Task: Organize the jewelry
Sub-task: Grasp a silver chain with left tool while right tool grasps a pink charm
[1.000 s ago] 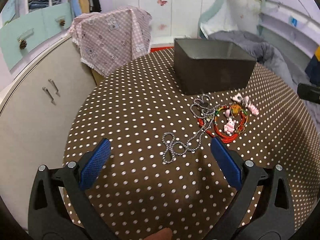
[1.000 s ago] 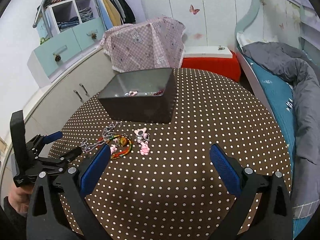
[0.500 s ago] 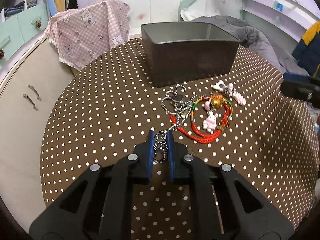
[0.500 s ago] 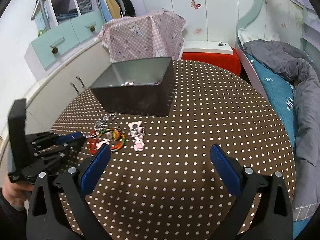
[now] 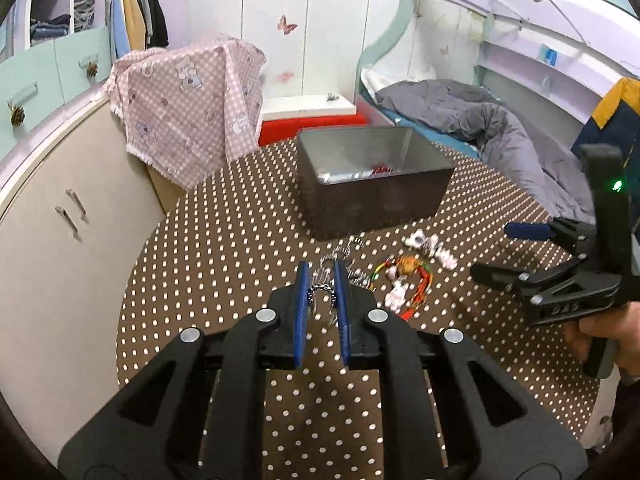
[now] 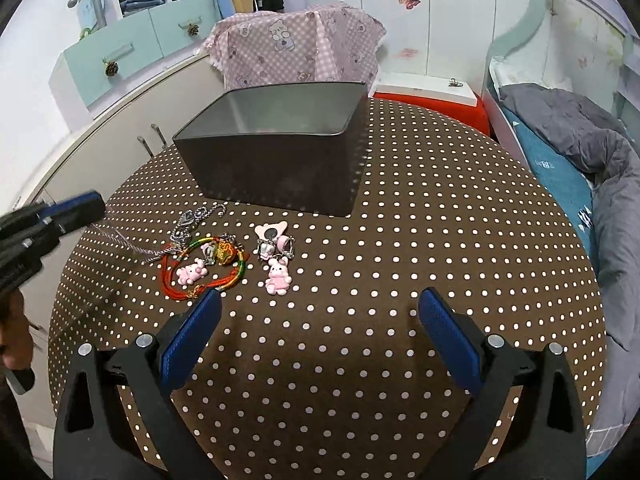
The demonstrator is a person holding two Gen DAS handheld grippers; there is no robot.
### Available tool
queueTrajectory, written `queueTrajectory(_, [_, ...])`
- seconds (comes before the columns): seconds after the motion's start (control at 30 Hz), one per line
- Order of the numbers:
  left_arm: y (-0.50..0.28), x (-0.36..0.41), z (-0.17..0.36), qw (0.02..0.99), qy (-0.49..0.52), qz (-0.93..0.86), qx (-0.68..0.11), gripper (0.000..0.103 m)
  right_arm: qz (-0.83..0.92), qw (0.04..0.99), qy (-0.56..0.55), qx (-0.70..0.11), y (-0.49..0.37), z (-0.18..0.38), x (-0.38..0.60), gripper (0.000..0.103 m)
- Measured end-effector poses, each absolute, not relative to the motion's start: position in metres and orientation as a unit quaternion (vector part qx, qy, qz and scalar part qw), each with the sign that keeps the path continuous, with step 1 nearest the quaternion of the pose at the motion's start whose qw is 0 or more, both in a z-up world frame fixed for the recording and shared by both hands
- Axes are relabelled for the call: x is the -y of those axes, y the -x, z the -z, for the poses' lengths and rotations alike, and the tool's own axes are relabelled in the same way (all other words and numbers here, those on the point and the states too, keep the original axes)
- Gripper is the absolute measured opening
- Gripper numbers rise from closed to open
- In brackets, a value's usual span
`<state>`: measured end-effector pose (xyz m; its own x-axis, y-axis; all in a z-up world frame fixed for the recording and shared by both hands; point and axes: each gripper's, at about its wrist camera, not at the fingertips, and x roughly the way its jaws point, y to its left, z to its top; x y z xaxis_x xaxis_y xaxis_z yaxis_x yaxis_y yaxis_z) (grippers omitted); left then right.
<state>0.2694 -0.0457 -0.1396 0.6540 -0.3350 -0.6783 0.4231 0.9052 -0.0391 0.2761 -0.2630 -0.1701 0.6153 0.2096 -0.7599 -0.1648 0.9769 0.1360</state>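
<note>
My left gripper [image 5: 321, 276] is shut on a silver bead chain [image 5: 320, 292] and holds it raised above the polka-dot table [image 5: 224, 248]; the chain stretches taut from the left gripper [image 6: 98, 212] to the jewelry pile in the right wrist view [image 6: 132, 246]. A red and green cord bracelet [image 6: 208, 270] with a pink bunny charm [image 6: 191, 273] lies beside a pink bunny keychain [image 6: 277, 276]. A dark grey box [image 6: 280, 152] stands behind them, with small items inside [image 5: 360, 174]. My right gripper [image 6: 320, 316] is open and empty, near the pile.
A pink checked cloth [image 6: 296, 46] covers something behind the table. A beige cabinet [image 5: 52, 220] stands to the left, a red and white stool [image 6: 432, 94] behind, and a bed with a grey duvet [image 6: 580, 136] to the right.
My left gripper closed on the silver chain and lifted it, pulling it taut from the pile. My right gripper moved closer to the jewelry and stayed open.
</note>
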Motion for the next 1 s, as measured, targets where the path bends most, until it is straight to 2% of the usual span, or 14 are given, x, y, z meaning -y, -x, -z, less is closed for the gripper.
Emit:
queueTrajectory(0.2, [-0.267,0.040,0.148,0.904,-0.050,0.208,-0.370,0.013,-0.106,0.898,-0.018,-0.426,-0.276,0.172,0.262,0.095])
queueTrajectory(0.27, [-0.268,0.043,0.150,0.904,-0.066,0.201,-0.372,0.018,-0.105,0.898,-0.015,-0.427,-0.279,0.174,0.260,0.095])
queueTrajectory(0.3, [-0.268,0.045,0.152,0.904,-0.072,0.200,-0.372,0.044,-0.106,0.897,-0.017,-0.428,-0.280,0.174,0.260,0.095])
queueTrajectory(0.33, [-0.268,0.045,0.153,0.906,-0.072,0.197,-0.368,0.084,-0.105,0.898,-0.018,-0.428,-0.279,0.174,0.260,0.095])
queueTrajectory(0.37, [-0.268,0.045,0.151,0.914,-0.065,0.186,-0.353,0.090,-0.105,0.898,-0.017,-0.427,-0.278,0.174,0.260,0.095])
queueTrajectory(0.47, [-0.277,0.049,0.155,0.911,-0.055,0.193,-0.359,0.090,-0.104,0.897,-0.019,-0.429,-0.277,0.177,0.262,0.095])
queueTrajectory(0.6, [-0.300,0.068,0.169,0.906,-0.071,0.188,-0.373,0.089,-0.102,0.898,-0.021,-0.427,-0.280,0.176,0.264,0.095])
queueTrajectory(0.67, [-0.308,0.074,0.175,0.900,-0.073,0.192,-0.385,0.076,-0.103,0.898,-0.018,-0.427,-0.281,0.175,0.264,0.095])
queueTrajectory(0.73, [-0.318,0.079,0.184,0.888,-0.072,0.195,-0.409,0.059,-0.105,0.897,-0.018,-0.428,-0.284,0.176,0.264,0.095])
queueTrajectory(0.8, [-0.324,0.081,0.188,0.882,-0.070,0.199,-0.421,0.048,-0.106,0.895,-0.017,-0.432,-0.288,0.179,0.263,0.095])
queueTrajectory(0.83, [-0.326,0.082,0.186,0.882,-0.071,0.203,-0.419,0.034,-0.109,0.894,-0.015,-0.434,-0.291,0.180,0.261,0.094])
queueTrajectory(0.9, [-0.328,0.083,0.186,0.880,-0.074,0.209,-0.421,0.023,-0.115,0.894,-0.013,-0.433,-0.292,0.181,0.258,0.091])
queueTrajectory(0.93, [-0.329,0.083,0.186,0.878,-0.071,0.215,-0.422,0.013,-0.118,0.893,-0.009,-0.434,-0.293,0.181,0.255,0.088])
queueTrajectory(1.0, [-0.331,0.080,0.186,0.874,-0.051,0.226,-0.428,0.011,-0.121,0.892,0.002,-0.436,-0.294,0.182,0.250,0.080])
